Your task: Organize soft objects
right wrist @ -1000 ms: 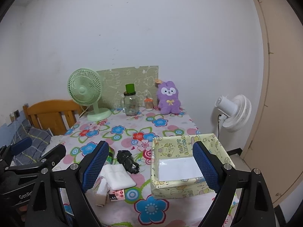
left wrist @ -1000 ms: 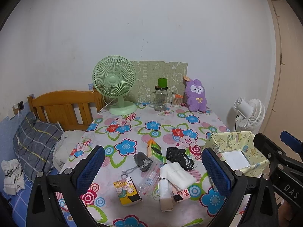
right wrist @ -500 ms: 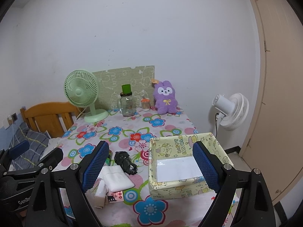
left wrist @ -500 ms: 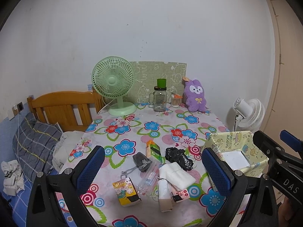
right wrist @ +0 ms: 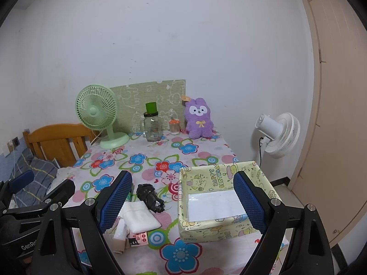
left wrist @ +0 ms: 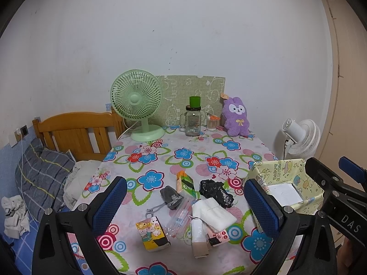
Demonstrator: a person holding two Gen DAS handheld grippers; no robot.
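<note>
Near the front of the flowered table lies a small heap: a folded white cloth, a crumpled black bag, a grey drawstring pouch, a rolled white cloth and a green-orange packet. A yellow patterned box stands open at the front right, holding only a white sheet. A purple plush rabbit sits at the back. My left gripper hovers open above the heap. My right gripper hovers open above the box's left wall.
A green desk fan, a glass jar with green lid and a small jar stand along the back. A small cartoon carton and a clear plastic bag lie near the heap. A wooden bed is left, a white fan right.
Both grippers have drawn back and risen slightly, so the table looks a little smaller and further off. Nothing on the table has moved, and both stay open.
</note>
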